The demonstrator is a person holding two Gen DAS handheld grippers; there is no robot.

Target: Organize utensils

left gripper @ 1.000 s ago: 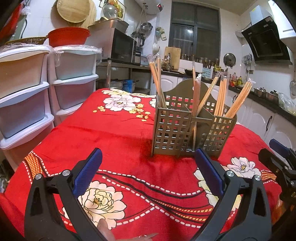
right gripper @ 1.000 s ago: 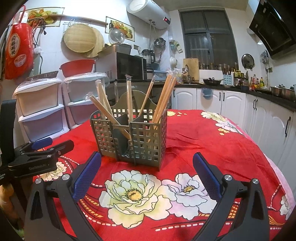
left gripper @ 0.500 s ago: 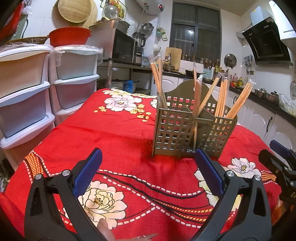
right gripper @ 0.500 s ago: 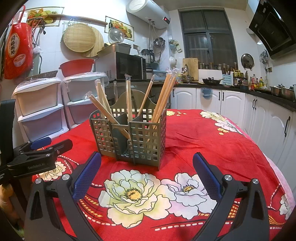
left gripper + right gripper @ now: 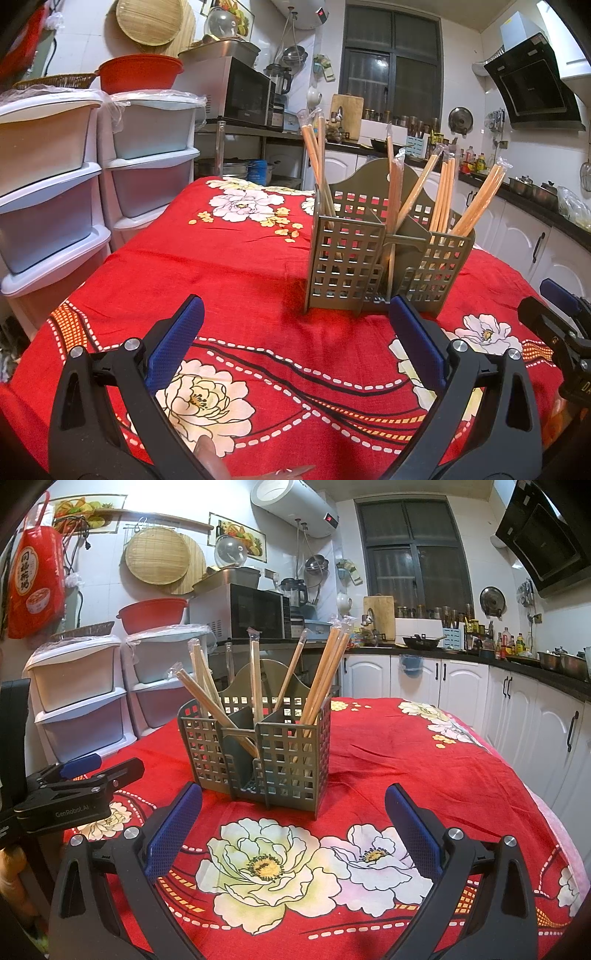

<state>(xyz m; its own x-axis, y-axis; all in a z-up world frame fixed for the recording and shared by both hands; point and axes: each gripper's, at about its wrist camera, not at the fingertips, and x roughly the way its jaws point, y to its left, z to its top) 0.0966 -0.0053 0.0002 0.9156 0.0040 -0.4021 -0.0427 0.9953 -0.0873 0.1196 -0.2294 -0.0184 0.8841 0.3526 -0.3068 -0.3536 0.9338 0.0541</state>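
Note:
An olive-grey perforated utensil caddy stands upright on the red flowered tablecloth. Several wrapped wooden chopsticks lean in its compartments. My left gripper hovers open just in front of the caddy, nothing between its blue pads. My right gripper is also open and empty, a short way before the caddy from the other side. Each gripper shows at the edge of the other's view: the right one, the left one.
Stacked plastic drawer units stand by the table's left side, a red basin on top. A microwave sits behind. White cabinets and a dark counter run along the right wall.
The left wrist view has shifted slightly, with the caddy drifting a little right and up in it. Both grippers stay open and the caddy has not moved on the table.

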